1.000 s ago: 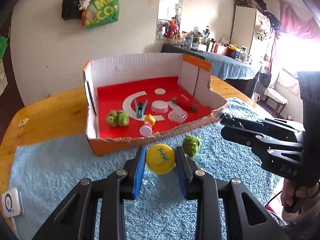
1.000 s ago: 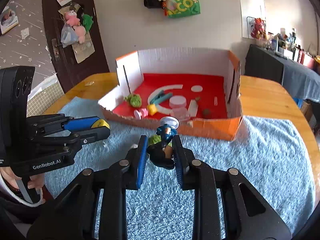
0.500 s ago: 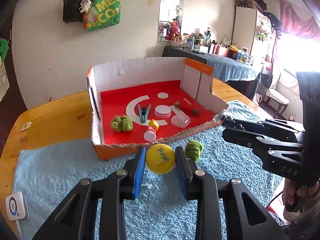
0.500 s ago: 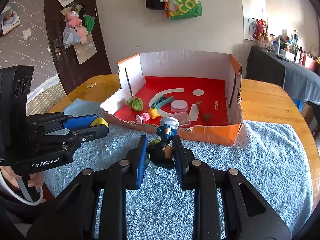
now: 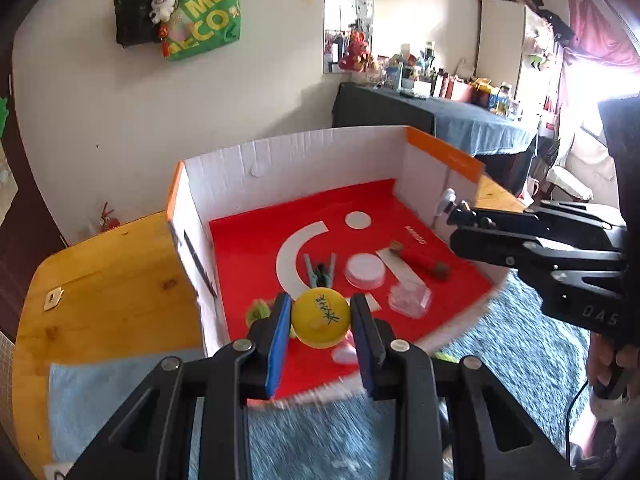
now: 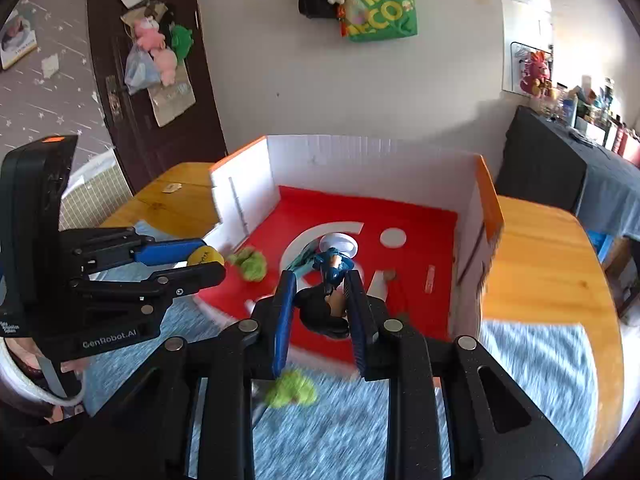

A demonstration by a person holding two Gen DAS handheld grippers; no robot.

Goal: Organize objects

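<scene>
My left gripper is shut on a yellow ball with black scribbles, held over the front edge of the cardboard box with a red floor. My right gripper is shut on a small toy figure with a blue body and black feet, also held above the box's front edge. In the right wrist view the left gripper and its ball show at left. In the left wrist view the right gripper shows at right. A green fuzzy ball lies on the blue towel below my right gripper.
Inside the box lie another green fuzzy ball, a teal clip, a white lid, a clear plastic piece and a red stick. The box stands on a wooden table.
Both grippers have risen and moved forward with their objects, from above the towel to over the box's front edge. The green ball on the towel now lies under the right gripper.
</scene>
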